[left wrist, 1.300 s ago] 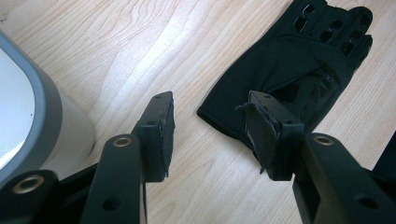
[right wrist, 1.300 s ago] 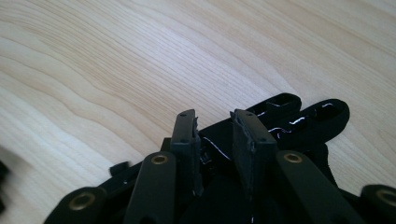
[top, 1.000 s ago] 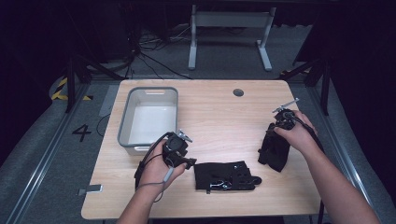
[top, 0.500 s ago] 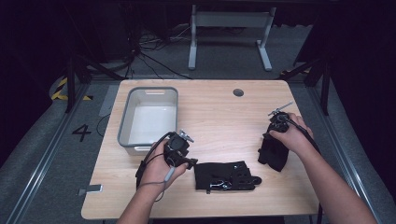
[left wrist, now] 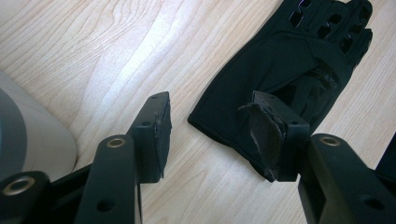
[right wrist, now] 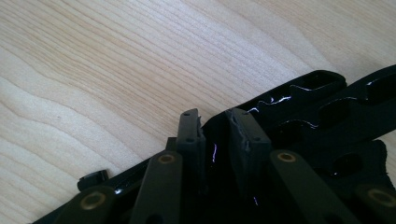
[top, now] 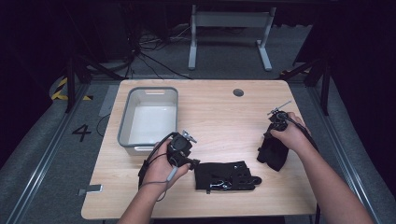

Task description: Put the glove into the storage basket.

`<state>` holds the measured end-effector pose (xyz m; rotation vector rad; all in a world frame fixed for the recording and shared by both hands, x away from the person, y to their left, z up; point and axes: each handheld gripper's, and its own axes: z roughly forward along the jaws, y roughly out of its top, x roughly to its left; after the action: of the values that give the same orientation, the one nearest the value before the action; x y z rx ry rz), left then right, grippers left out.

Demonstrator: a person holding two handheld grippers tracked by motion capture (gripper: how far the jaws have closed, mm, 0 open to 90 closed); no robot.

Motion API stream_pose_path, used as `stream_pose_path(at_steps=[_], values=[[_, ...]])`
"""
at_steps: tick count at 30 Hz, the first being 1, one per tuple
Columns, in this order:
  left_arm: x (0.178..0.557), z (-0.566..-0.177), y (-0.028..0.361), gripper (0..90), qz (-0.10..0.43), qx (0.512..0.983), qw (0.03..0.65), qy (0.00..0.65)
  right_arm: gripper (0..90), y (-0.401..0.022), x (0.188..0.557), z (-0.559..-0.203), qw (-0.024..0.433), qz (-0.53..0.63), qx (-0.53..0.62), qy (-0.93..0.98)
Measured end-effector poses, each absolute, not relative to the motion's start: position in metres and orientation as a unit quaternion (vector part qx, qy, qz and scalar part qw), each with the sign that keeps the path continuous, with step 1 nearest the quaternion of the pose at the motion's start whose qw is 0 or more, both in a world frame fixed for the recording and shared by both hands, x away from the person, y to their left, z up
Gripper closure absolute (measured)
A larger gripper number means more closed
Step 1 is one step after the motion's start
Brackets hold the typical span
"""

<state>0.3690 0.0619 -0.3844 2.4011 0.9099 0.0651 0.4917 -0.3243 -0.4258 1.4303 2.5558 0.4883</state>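
Right gripper (right wrist: 215,121) jaws, just closing, pinch the right glove (top: 273,151). Left gripper (left wrist: 212,135) jaws stand apart at the near-centre glove (left wrist: 289,65): centre its cuff edge between them before closing.

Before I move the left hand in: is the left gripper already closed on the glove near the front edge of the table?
No: the left gripper stands open, one pad over bare wood, the other over the cuff of the glove.
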Motion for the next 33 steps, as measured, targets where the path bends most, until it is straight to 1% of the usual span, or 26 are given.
stream_pose_path(at_steps=[1,4,5,7,11,16,22,33], values=[[0.369,-0.384,0.062,49.2,0.024,0.897,0.283,0.340,76.8,-0.324,0.492,-0.426,0.086,0.164,0.480,0.858],[0.369,-0.386,0.060,48.8,0.024,0.898,0.280,0.338,83.1,-0.325,0.493,-0.426,0.084,0.166,0.483,0.856],[0.369,-0.386,0.059,48.8,0.023,0.899,0.279,0.337,84.7,-0.327,0.493,-0.426,0.076,0.171,0.483,0.856],[0.369,-0.387,0.059,48.8,0.024,0.899,0.279,0.337,85.6,-0.329,0.494,-0.427,0.075,0.177,0.484,0.854],[0.369,-0.387,0.059,48.8,0.023,0.898,0.279,0.339,86.3,-0.333,0.494,-0.426,0.068,0.188,0.486,0.851],[0.372,-0.388,0.060,48.8,0.023,0.897,0.280,0.340,86.6,-0.336,0.486,-0.415,0.079,0.221,0.482,0.844],[0.372,-0.387,0.056,48.8,0.021,0.899,0.280,0.335,86.6,-0.338,0.465,-0.385,0.090,0.272,0.468,0.836],[0.372,-0.386,0.045,48.8,0.015,0.903,0.284,0.322,86.6,-0.328,0.440,-0.351,0.106,0.336,0.439,0.827]])
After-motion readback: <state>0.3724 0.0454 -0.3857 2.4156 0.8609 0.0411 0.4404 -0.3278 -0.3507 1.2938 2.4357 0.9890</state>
